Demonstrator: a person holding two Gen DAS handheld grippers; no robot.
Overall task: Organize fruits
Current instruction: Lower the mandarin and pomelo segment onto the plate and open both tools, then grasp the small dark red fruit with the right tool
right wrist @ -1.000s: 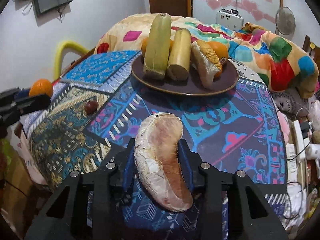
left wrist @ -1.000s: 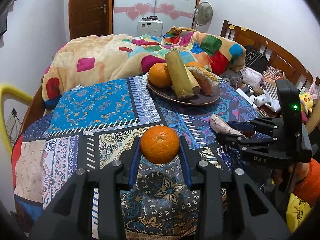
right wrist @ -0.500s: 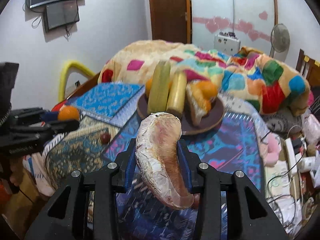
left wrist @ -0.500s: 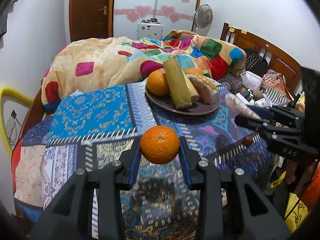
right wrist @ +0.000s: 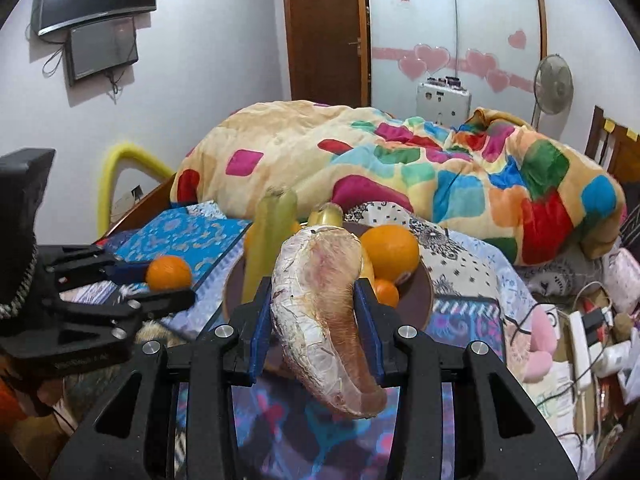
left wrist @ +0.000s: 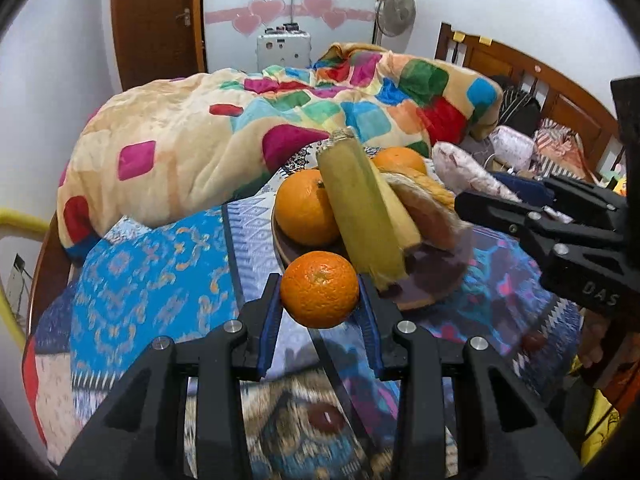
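Left wrist view: a small orange [left wrist: 319, 289] is clamped between the fingers of the left gripper [left wrist: 319, 308], held above the patterned cloth [left wrist: 152, 280], with the brown plate [left wrist: 424, 294] just beyond and slightly right. Right wrist view: a peeled pomelo segment [right wrist: 324, 320] is pinched by the right gripper [right wrist: 316, 320], its long axis running fore-aft toward the same plate [right wrist: 420, 300], ahead of the fingers. Judged nearer the plate: the left gripper. Corn cobs [left wrist: 362, 208] and oranges [left wrist: 306, 212] already lie there. Farther back, a patchwork quilt [right wrist: 400, 160] and a wooden door [right wrist: 324, 28] are seen.
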